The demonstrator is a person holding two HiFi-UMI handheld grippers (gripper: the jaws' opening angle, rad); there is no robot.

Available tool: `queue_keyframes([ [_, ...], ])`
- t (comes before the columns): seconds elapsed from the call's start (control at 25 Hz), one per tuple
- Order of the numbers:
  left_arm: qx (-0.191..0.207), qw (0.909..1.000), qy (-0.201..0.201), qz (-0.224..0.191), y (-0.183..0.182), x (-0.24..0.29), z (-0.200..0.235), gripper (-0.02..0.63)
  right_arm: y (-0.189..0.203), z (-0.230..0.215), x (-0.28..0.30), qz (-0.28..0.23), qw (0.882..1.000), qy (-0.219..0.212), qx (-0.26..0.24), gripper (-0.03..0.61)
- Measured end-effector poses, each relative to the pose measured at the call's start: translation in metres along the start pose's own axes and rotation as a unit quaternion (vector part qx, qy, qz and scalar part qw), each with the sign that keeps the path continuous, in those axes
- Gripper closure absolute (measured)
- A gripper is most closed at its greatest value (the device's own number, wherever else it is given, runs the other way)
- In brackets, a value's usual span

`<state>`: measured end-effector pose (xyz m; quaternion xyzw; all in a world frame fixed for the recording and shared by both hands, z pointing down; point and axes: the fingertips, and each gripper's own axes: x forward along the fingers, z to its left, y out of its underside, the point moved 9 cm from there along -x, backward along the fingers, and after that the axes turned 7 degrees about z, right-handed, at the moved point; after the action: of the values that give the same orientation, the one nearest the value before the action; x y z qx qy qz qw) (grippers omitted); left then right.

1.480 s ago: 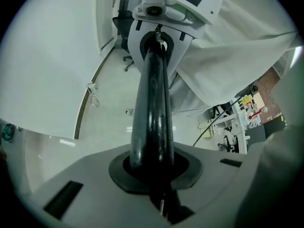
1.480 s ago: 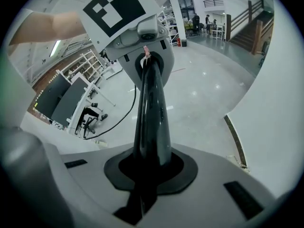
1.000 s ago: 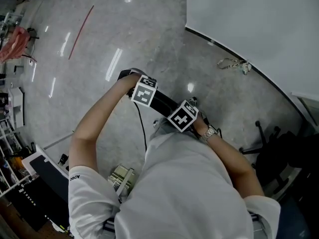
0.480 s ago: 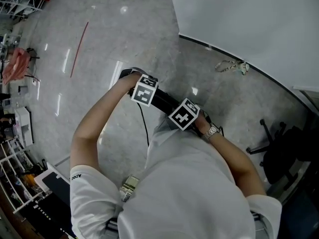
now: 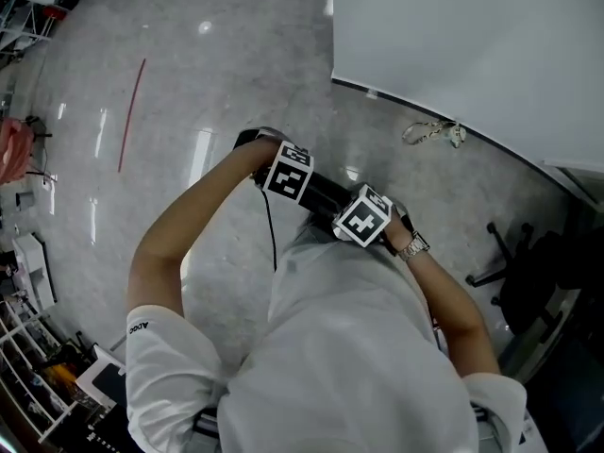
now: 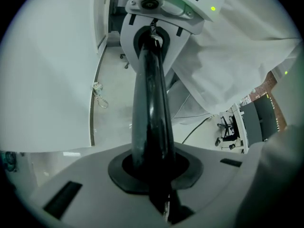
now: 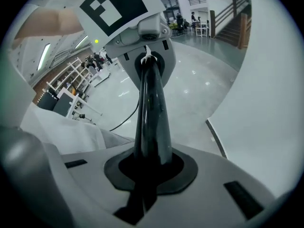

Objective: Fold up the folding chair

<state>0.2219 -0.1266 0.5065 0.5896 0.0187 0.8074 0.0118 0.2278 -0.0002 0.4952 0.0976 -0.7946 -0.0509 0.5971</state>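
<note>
Only a glossy black bar point(image 5: 324, 194) of the folding chair shows in the head view; the rest is hidden under the person's body. My left gripper point(image 5: 283, 179) is shut on the bar's left end and my right gripper point(image 5: 368, 223) on its right end, both pointing steeply down. In the left gripper view the bar point(image 6: 151, 103) runs from my own jaws up to the right gripper point(image 6: 152, 6). The right gripper view shows the bar point(image 7: 151, 113) reaching the left gripper point(image 7: 145, 37) under its marker cube.
A white wall panel point(image 5: 472, 45) fills the upper right, with a small strap point(image 5: 434, 132) lying on the floor by its edge. A black office-chair base point(image 5: 524, 272) stands at the right. A thin cable point(image 5: 272, 239) hangs below the bar. Shelving point(image 5: 28, 347) lines the left.
Both grippers, still clamped on the bar, have shifted right together across the floor. The white box near the person's feet has slid out of view, and the wall panel looms closer.
</note>
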Motion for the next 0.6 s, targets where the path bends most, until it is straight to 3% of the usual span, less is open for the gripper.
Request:
queue_keyframes([
  [0.16, -0.038, 0.9991, -0.016, -0.012, 0.042, -0.004, -0.006, 0.557, -0.046, -0.008, 0.003, 0.015, 0.998, -0.003, -0.058, 0.531],
  [0.32, -0.071, 0.9971, -0.015, -0.022, 0.064, -0.004, -0.006, 0.557, -0.069, -0.014, 0.007, 0.021, 0.997, -0.018, -0.075, 0.531],
  [0.6, -0.050, 0.9982, -0.002, 0.033, 0.060, -0.004, 0.045, 0.557, -0.074, -0.067, 0.008, 0.018, 0.996, -0.032, -0.077, 0.531],
])
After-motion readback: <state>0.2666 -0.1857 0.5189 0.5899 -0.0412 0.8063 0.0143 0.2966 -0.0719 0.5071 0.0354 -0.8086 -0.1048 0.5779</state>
